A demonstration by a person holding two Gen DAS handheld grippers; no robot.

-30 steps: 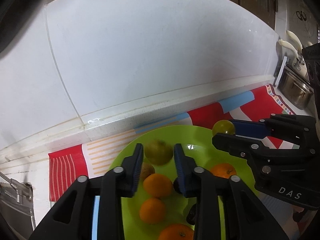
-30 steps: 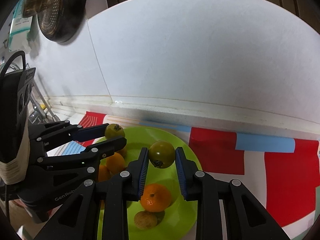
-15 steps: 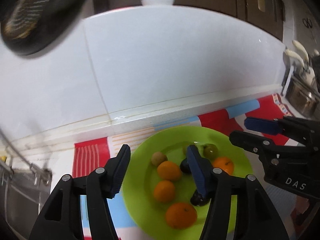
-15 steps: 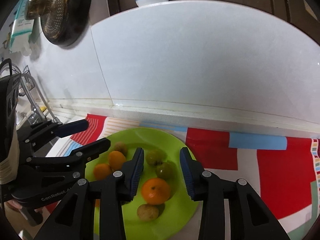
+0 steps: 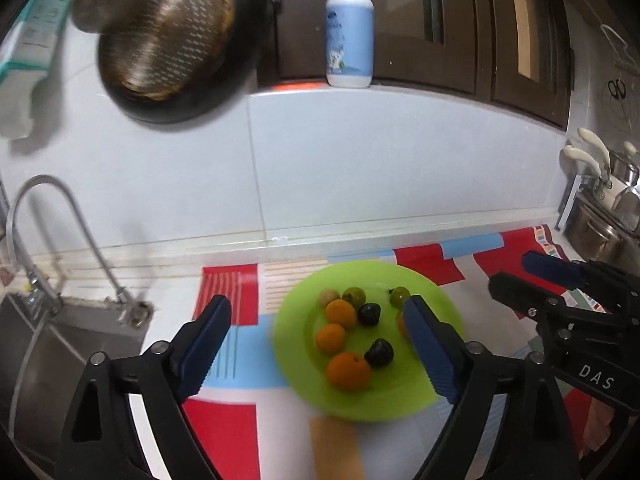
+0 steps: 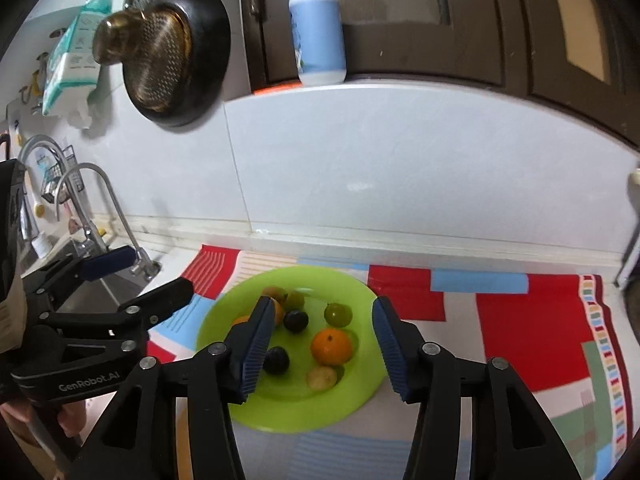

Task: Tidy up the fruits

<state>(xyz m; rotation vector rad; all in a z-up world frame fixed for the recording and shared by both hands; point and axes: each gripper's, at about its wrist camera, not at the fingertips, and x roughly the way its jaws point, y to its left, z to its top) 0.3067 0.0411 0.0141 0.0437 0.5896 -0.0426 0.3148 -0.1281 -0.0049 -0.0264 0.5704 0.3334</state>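
We have both tools up above the counter here, and neither one carries anything: our left gripper [image 5: 316,344] has its blue pads spread wide, and our right gripper [image 6: 320,344] stands wide as well, with nothing between the fingers. Down below sits the green plate [image 6: 296,408] on the patchwork mat [image 6: 532,340] of red, blue and white, and that plate is where all the fruit is gathered. From the right wrist view we count an orange [image 6: 331,346] near the middle, a green fruit [image 6: 338,314] just behind it, a pale yellowish fruit [image 6: 321,377] in front, and two dark plums [image 6: 296,320] (the second plum [image 6: 276,360] lies just beside our left-hand pad). From the left wrist view, three more oranges [image 5: 348,370] line up along the plate's left half, a little blurred. A tap [image 5: 60,216] arches over the sink [image 5: 44,344] to our left, and a pump bottle [image 5: 349,40] stands on the ledge above the white wall.
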